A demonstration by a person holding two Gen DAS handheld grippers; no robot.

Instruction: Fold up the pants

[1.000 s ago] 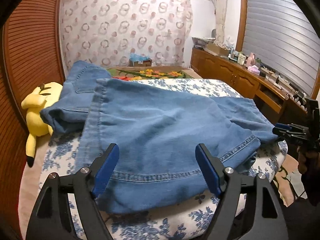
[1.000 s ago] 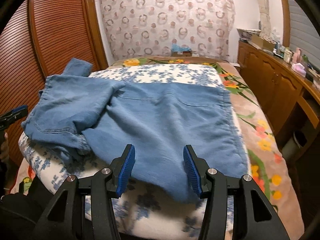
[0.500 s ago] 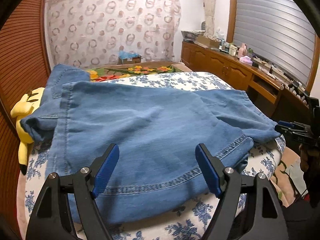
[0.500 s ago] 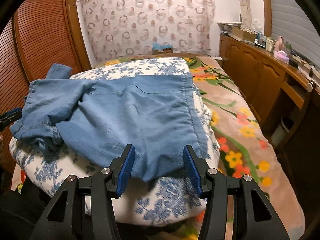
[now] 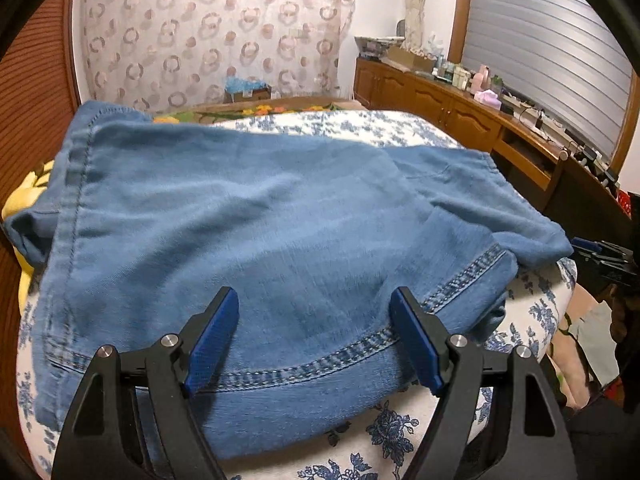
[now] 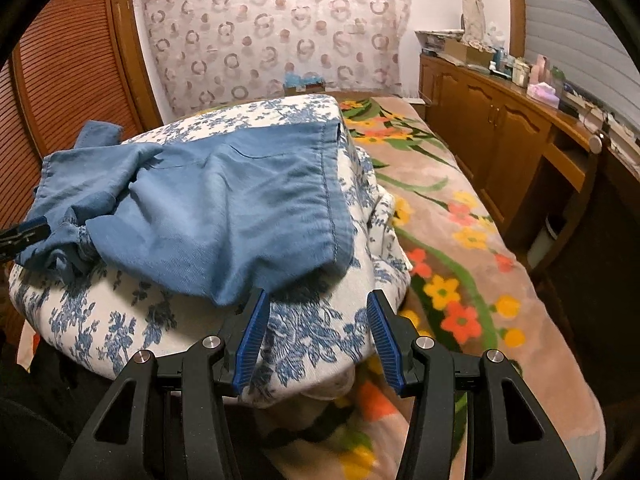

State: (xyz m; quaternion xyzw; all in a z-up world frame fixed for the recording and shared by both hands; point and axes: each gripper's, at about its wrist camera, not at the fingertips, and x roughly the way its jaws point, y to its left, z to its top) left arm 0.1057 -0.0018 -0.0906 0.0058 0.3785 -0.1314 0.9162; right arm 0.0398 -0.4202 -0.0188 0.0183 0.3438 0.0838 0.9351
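Pants [image 5: 256, 216] lie spread, partly folded, over the bed's floral quilt [image 6: 304, 328]. Left tongs [image 5: 314, 334] gape above the near hem, probably lining up a grip; right tongs [image 6: 316, 330] stand apart, empty, beside the far corner.

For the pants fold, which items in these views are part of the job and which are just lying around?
Part of the job:
- blue denim pants
- left tool, open
- right tool, open
- blue floral quilt under the pants

Lying about:
- yellow plush toy
- flowered blanket
- wooden sideboard with clutter
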